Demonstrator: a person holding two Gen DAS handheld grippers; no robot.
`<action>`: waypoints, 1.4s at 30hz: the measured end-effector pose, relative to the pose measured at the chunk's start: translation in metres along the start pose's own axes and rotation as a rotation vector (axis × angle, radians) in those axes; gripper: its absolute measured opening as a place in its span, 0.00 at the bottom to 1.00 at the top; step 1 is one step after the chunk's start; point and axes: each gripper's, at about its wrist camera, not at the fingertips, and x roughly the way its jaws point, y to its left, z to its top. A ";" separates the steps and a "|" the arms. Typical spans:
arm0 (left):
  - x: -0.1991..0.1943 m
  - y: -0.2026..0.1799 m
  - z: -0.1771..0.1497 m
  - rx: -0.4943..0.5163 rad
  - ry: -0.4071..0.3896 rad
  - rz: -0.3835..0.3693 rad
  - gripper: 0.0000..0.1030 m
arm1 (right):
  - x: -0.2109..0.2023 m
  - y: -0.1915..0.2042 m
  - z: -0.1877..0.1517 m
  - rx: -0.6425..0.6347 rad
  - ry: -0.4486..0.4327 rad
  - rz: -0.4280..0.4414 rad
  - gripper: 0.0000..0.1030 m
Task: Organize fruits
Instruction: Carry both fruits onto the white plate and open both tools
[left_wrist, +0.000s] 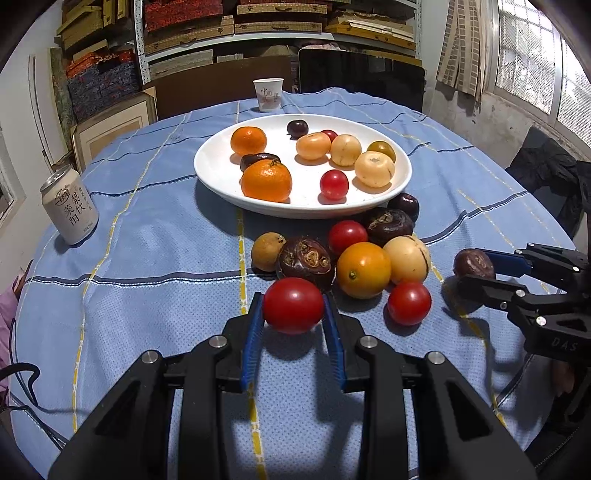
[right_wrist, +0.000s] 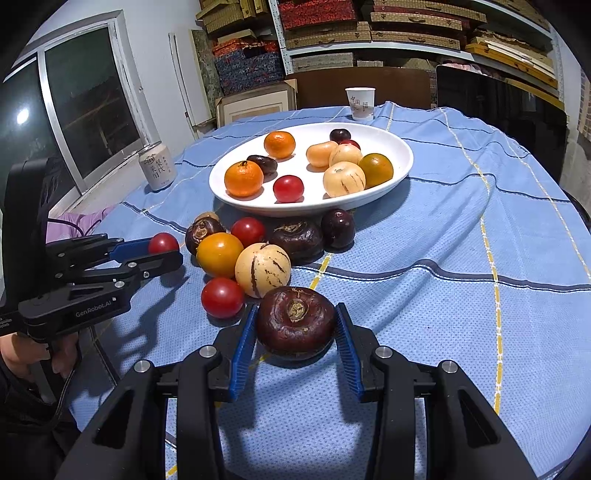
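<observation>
Can (left_wrist: 69, 205): upright at the far left of the blue cloth (left_wrist: 147, 258), well apart from the fruit.
Left gripper (left_wrist: 293, 308): clenched on a red tomato (left_wrist: 293, 305), blue pads against both its sides, just short of the loose pile.
Loose pile (left_wrist: 364, 270): tomatoes, an orange fruit, pale striped melons and dark water chestnuts crowded together on the cloth, between the grippers and the plate.
White plate (left_wrist: 214, 173): behind the pile, already bearing two tangerines, a tomato, pale fruits and dark ones.
Right gripper (right_wrist: 295, 325): grasping a dark water chestnut (right_wrist: 295, 321) side to side, beside the pile's near edge.
Paper cup (right_wrist: 360, 103): beyond the plate, clear of the work.
Risk, slip: both fruits are round and smooth; a loosening grip would likely let them roll off.
Risk, squeeze: the tomato may split under heavy pressure.
Risk, collision: a low carry across the pile could scatter it.
</observation>
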 end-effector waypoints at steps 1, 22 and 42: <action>-0.001 0.000 0.000 -0.001 -0.003 -0.001 0.30 | -0.001 0.000 0.000 0.001 -0.004 0.000 0.41; -0.037 0.008 0.005 -0.029 -0.080 -0.042 0.30 | -0.011 0.000 0.010 0.008 -0.016 0.020 0.41; 0.052 0.030 0.137 -0.045 -0.034 -0.015 0.30 | 0.037 -0.033 0.145 -0.030 -0.047 -0.097 0.41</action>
